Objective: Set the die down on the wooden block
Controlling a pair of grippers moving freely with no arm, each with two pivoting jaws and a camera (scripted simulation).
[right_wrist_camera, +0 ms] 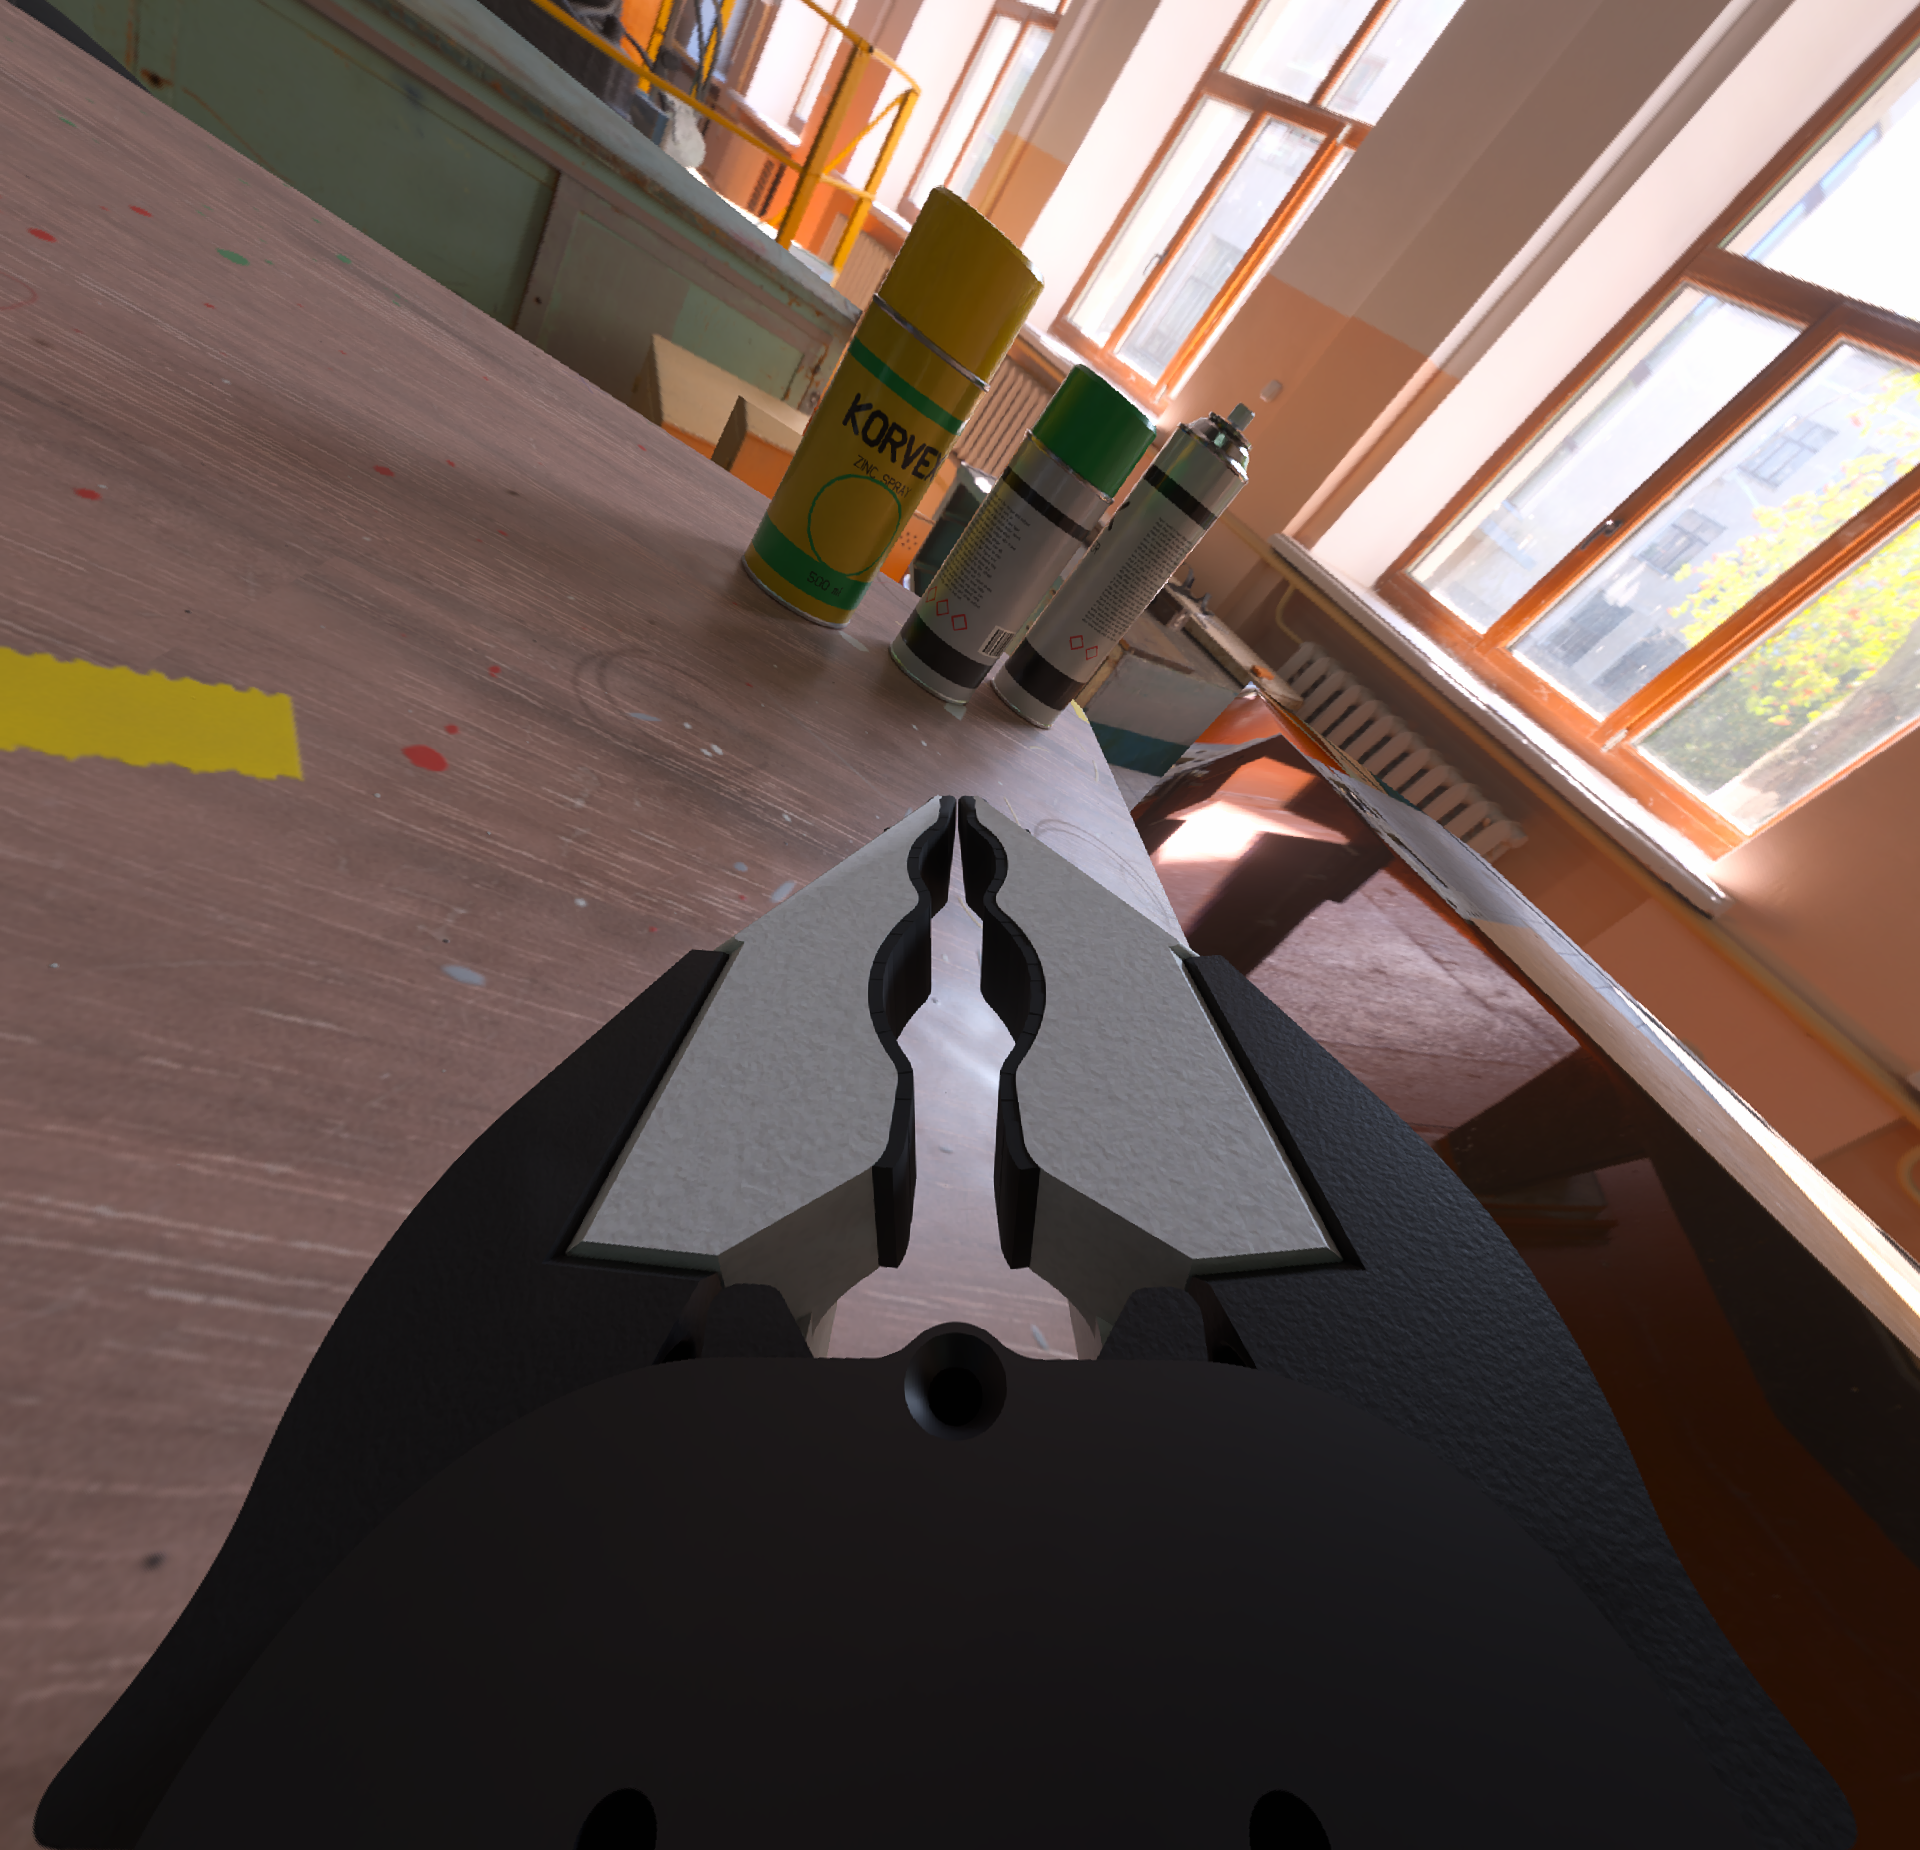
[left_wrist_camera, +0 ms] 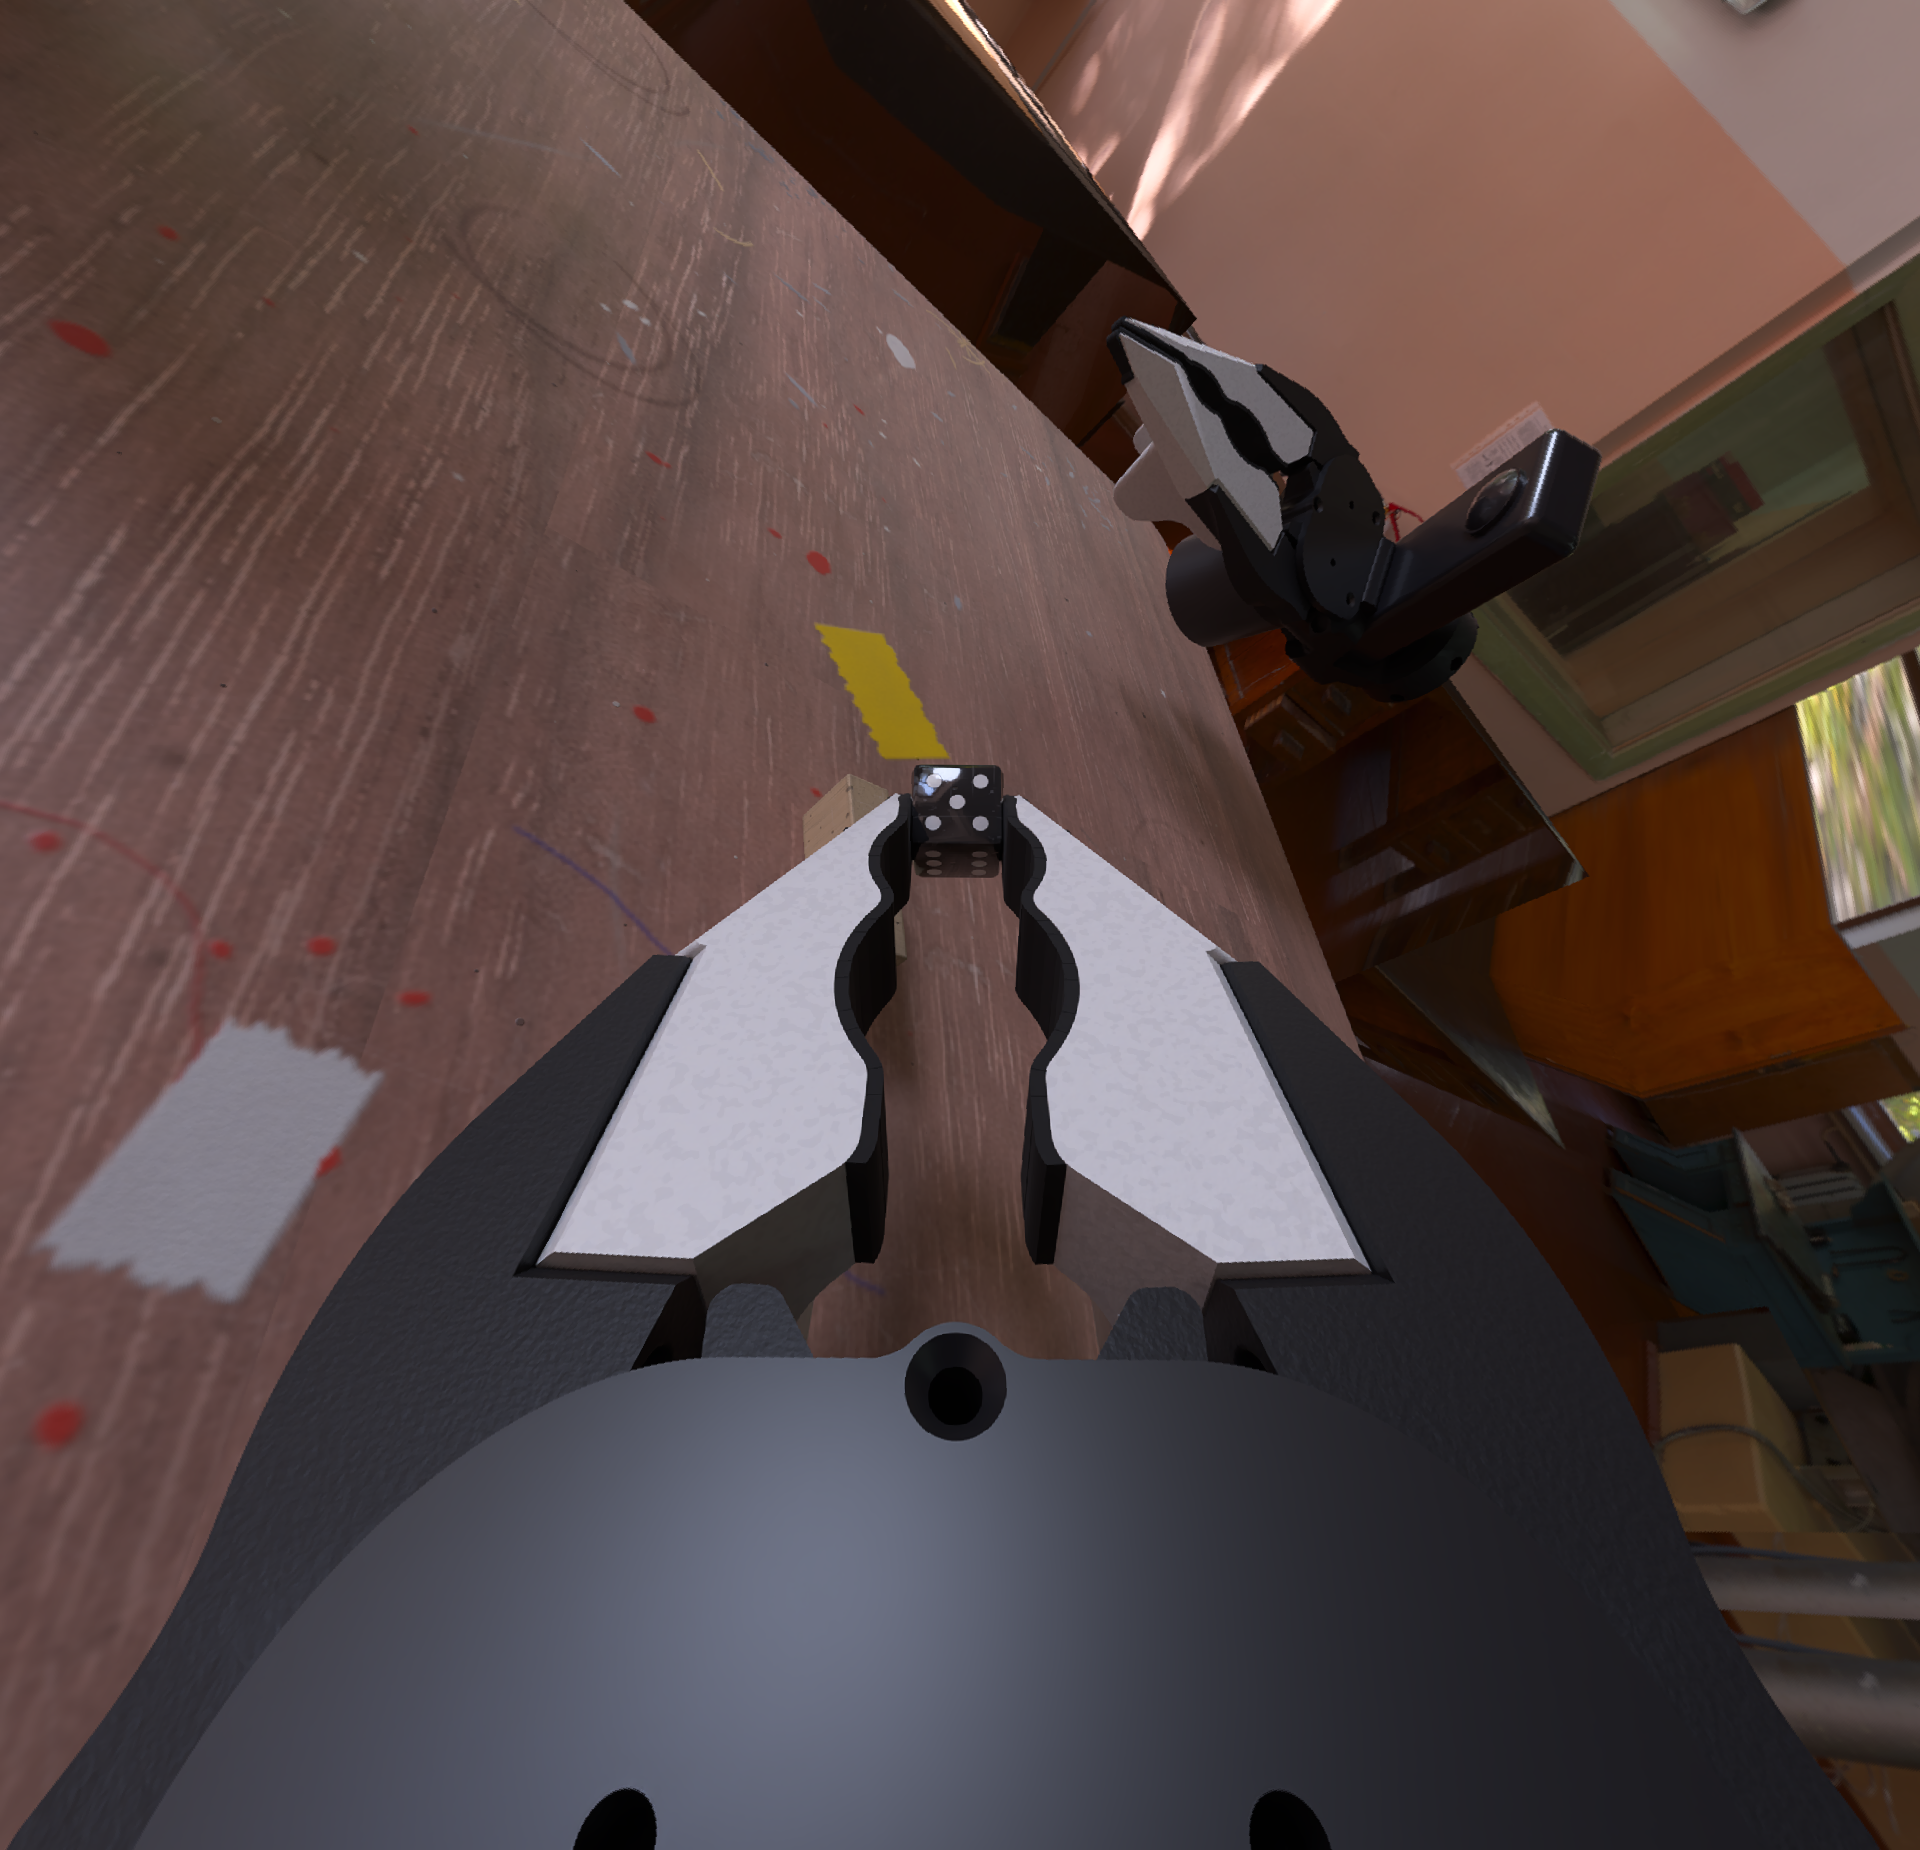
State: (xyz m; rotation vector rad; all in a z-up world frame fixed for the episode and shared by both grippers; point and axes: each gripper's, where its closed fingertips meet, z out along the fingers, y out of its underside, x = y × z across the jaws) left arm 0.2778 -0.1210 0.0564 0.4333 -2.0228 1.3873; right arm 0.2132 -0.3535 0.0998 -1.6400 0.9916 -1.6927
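Observation:
In the left wrist view my left gripper (left_wrist_camera: 957, 826) is shut on a black die with white pips (left_wrist_camera: 957, 813), held between the fingertips. A pale wooden block (left_wrist_camera: 837, 813) shows just left of and behind the die, mostly hidden by the left finger; whether the die touches it I cannot tell. My right gripper (left_wrist_camera: 1210, 418) shows farther off at the upper right, above the table edge. In the right wrist view my right gripper (right_wrist_camera: 956, 813) is shut and empty above the table.
A yellow tape strip (left_wrist_camera: 881, 691) lies just beyond the die and also shows in the right wrist view (right_wrist_camera: 145, 717). A white tape patch (left_wrist_camera: 208, 1187) lies at the left. A yellow spray can (right_wrist_camera: 894, 418) and two grey cans (right_wrist_camera: 1023, 533) stand near the table edge (right_wrist_camera: 1117, 772).

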